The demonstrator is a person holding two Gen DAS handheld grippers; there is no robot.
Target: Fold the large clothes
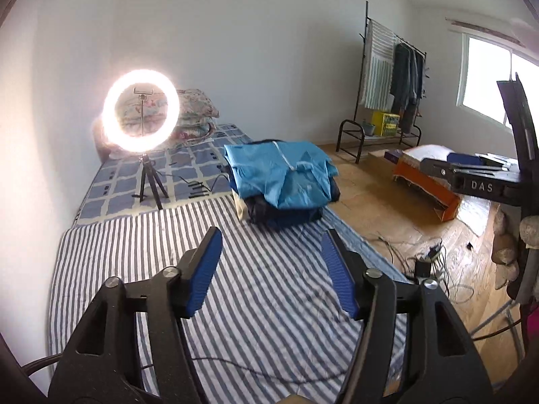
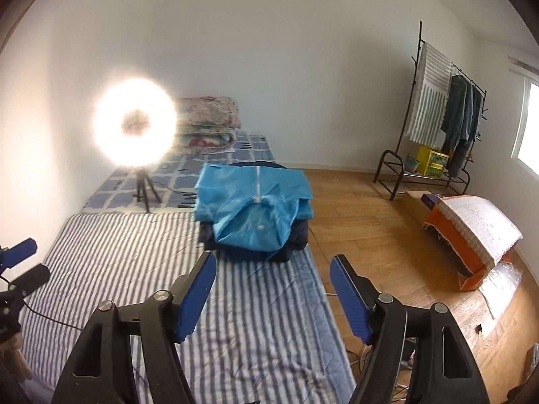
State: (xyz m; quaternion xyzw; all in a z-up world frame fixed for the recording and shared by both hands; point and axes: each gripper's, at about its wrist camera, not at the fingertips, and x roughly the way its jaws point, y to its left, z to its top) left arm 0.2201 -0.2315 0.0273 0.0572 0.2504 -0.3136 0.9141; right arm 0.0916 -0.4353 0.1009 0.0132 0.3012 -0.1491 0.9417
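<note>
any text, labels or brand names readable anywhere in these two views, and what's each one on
"DAS" in pale letters on the black body of the right gripper, seen in the left wrist view.
The yellow box on the clothes rack's bottom shelf has print, too small to read.
Nothing else legible.

Ahead of the tongs, a slightly shiny, crinkled light-blue garment (image 2: 254,202) tops matt dark folded cloth (image 2: 293,245). Beneath them lies a wrinkled striped cotton sheet (image 1: 269,286); to their right, glossy wood flooring (image 2: 363,222).

The right gripper (image 2: 273,267) hangs with fingers apart and empty above the striped sheet (image 2: 111,252), facing the folded blue garment (image 2: 249,198).
</note>
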